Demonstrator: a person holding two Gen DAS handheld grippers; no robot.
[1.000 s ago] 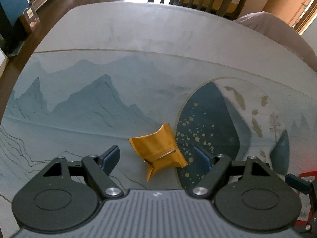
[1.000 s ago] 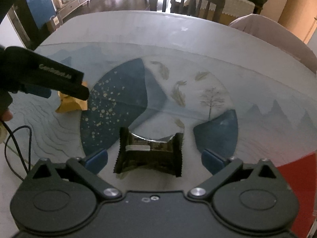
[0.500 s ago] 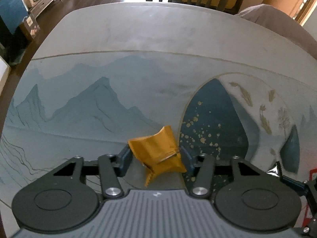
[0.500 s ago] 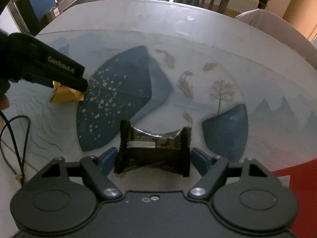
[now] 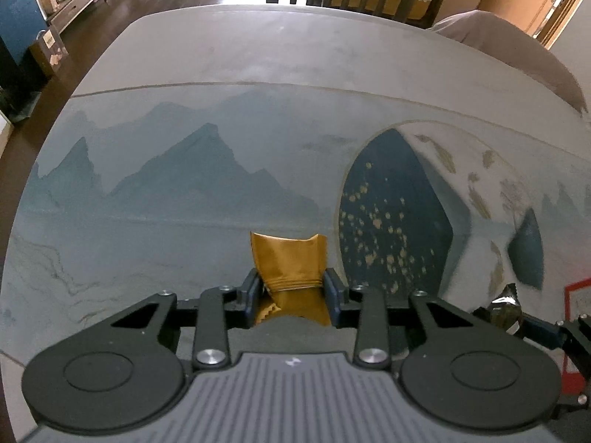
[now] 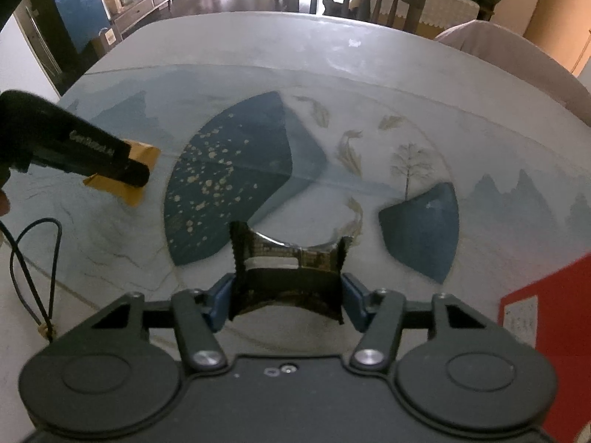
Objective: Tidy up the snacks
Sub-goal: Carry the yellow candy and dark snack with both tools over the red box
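The left gripper (image 5: 292,289) is pressing its two blue fingers (image 5: 250,288) close together on a gold snack packet (image 5: 290,262), which is standing up between them above the table (image 5: 258,74); the right gripper (image 6: 288,295) is clamping its blue fingers (image 6: 221,295) on the two sides of a dark snack packet (image 6: 286,277), whose serrated ends are sticking up beside each finger; this packet is bending in the middle. Ahead of both pairs of fingers the painted table top is showing mountains, a dark blue patch with gold spots and a small tree; to the right of the right fingers a red box (image 6: 546,325) is lying with a white label too blurred to read; on the left gripper's black side, white lettering is showing, but it is too blurred to read.
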